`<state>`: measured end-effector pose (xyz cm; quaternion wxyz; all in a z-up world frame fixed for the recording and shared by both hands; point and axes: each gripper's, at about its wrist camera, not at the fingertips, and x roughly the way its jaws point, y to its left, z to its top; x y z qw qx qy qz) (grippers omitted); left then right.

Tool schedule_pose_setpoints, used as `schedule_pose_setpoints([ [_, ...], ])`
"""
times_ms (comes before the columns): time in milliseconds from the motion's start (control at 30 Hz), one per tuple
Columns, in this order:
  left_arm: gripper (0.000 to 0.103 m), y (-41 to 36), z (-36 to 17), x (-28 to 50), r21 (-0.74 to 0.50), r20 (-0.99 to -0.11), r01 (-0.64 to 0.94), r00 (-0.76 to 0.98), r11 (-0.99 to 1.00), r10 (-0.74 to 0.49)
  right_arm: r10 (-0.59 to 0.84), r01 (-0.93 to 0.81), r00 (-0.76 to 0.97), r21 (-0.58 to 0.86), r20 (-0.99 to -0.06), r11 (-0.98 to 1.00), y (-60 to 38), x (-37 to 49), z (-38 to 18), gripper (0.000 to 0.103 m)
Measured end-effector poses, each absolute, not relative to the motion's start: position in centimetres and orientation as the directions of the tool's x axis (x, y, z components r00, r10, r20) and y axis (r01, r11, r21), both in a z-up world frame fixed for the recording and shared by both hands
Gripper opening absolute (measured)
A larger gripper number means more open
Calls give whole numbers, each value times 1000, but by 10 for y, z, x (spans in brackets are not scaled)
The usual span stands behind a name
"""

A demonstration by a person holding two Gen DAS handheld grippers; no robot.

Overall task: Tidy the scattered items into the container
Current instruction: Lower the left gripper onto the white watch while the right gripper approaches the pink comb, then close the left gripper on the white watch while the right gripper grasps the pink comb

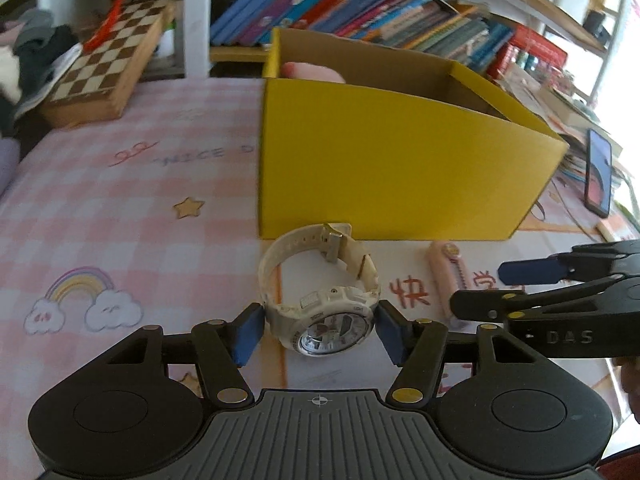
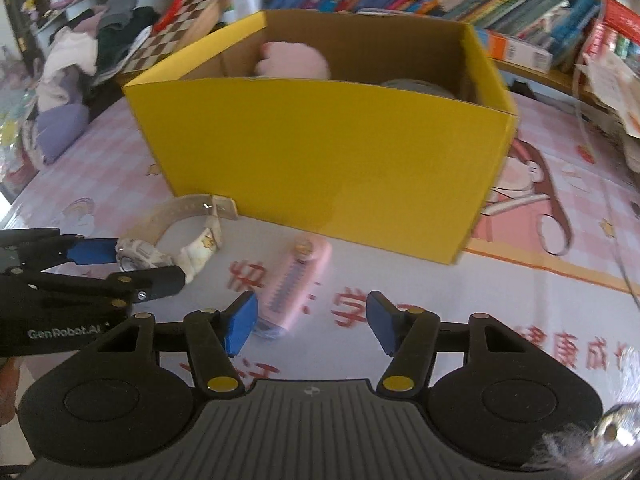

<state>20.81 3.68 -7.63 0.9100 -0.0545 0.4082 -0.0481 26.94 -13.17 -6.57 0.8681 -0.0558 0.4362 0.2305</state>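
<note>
A white wristwatch [image 1: 320, 304] lies on the table in front of the yellow cardboard box [image 1: 400, 168]. My left gripper [image 1: 318, 332] has its blue pads on both sides of the watch case, touching it. The watch also shows in the right wrist view [image 2: 160, 248], held between the left gripper's fingers. A pink utility knife [image 2: 296, 280] lies on the table just ahead of my right gripper [image 2: 312, 324], which is open and empty. The knife also shows in the left wrist view [image 1: 446, 276]. The box [image 2: 320, 152] holds a pink soft item [image 2: 292, 60].
A chessboard case [image 1: 108, 64] sits at the far left of the table. A phone [image 1: 599, 172] stands to the right of the box. Bookshelves [image 1: 360, 12] run behind. Clothes [image 2: 80, 64] are piled at the left.
</note>
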Motion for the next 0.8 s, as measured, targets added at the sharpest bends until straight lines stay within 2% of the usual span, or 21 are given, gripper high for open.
schedule_pose_setpoints([
  [267, 65, 37, -79, 211, -108, -750, 58, 650, 992, -120, 337, -469, 488, 84, -805, 879, -112, 282, -74, 51],
  [467, 67, 36, -83, 217, -93, -754, 73, 646, 993, -118, 315, -486, 505, 37, -803, 873, -110, 280, -75, 36],
  [533, 66, 35, -83, 218, -80, -753, 84, 647, 993, -115, 317, -495, 505, 32, -803, 868, -112, 279, -75, 24],
  [800, 60, 40, -79, 216, -109, -762, 80, 634, 991, -134, 360, -501, 493, 80, -792, 862, -124, 273, -65, 23],
])
